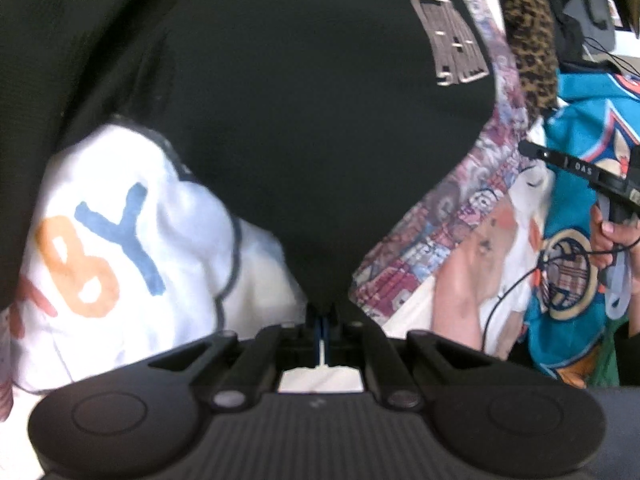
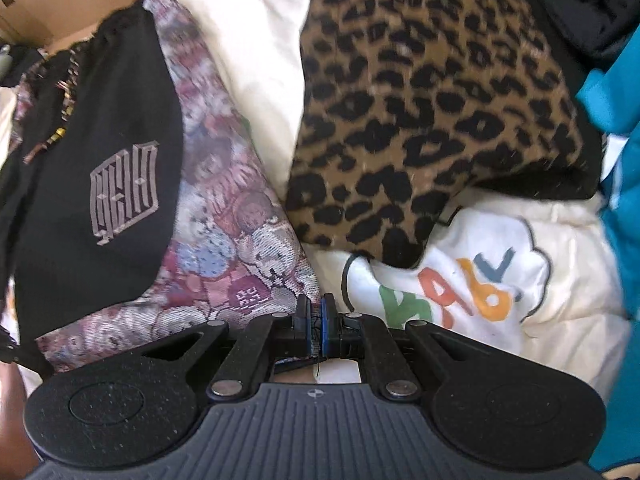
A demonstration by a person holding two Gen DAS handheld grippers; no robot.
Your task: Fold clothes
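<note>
- The black garment [image 1: 280, 120] hangs between both grippers over a heap of clothes; lower both ends level so it spreads flat.
- The left gripper [image 1: 322, 320] has its jaws together, clamped on the black cloth; keep that edge taut.
- The right gripper [image 2: 316, 316] has its jaws pinched on the garment's patterned lining [image 2: 224, 248]; avoid snagging the leopard-print piece [image 2: 420, 100] or the white printed shirt [image 2: 480, 288].

Black garment [image 1: 280, 120] with grey emblem, draped over patterned lining [image 2: 224, 240]
</note>
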